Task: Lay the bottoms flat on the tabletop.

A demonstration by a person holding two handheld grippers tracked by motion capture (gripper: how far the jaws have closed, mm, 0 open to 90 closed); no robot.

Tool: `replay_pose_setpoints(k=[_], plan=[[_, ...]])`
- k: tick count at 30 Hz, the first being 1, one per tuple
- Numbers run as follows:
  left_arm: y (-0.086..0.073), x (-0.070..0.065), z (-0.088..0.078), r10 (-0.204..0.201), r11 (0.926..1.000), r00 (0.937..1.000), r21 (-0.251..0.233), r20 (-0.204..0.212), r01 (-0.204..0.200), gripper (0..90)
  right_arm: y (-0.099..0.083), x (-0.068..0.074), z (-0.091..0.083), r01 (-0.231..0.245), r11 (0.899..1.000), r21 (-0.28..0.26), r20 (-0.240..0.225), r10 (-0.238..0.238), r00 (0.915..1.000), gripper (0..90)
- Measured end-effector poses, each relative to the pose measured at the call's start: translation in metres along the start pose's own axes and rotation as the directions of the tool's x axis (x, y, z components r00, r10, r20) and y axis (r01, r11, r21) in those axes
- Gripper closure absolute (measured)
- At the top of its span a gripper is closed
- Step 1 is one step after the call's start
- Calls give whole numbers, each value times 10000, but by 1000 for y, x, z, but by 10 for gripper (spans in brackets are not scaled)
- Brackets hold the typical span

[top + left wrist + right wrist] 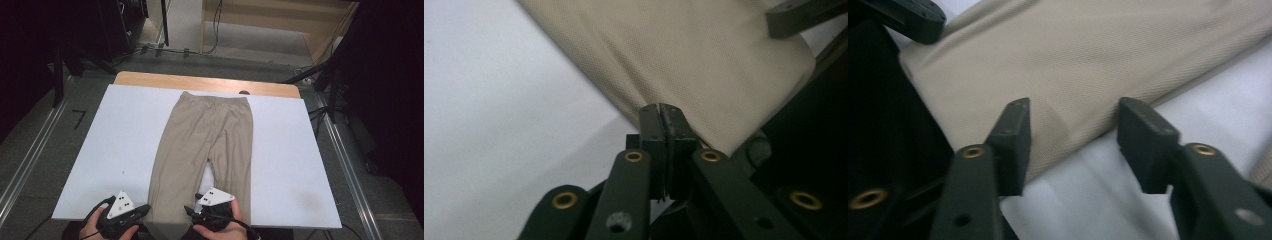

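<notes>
High view: beige trousers [207, 145] lie flat on the white board [125, 130], waistband far, cuffs at the near edge. Left gripper [663, 112] is pinched onto the left leg's outer hem; right gripper [1073, 132] stands half open astride its inner edge and should bite both layers squarely. No containers present.
</notes>
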State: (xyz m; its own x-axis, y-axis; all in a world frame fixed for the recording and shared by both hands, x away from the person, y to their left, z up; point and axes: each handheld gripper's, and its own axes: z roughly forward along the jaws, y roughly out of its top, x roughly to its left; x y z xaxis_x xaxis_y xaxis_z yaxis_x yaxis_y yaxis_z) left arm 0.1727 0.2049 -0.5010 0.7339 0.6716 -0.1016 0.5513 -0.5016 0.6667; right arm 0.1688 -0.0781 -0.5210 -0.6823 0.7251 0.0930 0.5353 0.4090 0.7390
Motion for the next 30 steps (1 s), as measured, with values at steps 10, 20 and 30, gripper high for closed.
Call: replay_pose_setpoints(k=[10, 20, 30], plan=[[-3, 22, -24, -707, 9955, 9907, -554, 1160, 775, 900, 2, -7, -1, -31, 10000, 41, -328, 32, 9995, 882], [-11, 33, -27, -935, 9908, 9900, -882, 1055, 1030, 618, 5, -18, -19, -332, 9985, -425, -487, 311, 9983, 558], [21, -4, -10, -28, 9839, 9772, -1740, 2122, 406, 419, -32, -76, -94, -1031, 9866, -1267, 775, 1135, 9905, 459]])
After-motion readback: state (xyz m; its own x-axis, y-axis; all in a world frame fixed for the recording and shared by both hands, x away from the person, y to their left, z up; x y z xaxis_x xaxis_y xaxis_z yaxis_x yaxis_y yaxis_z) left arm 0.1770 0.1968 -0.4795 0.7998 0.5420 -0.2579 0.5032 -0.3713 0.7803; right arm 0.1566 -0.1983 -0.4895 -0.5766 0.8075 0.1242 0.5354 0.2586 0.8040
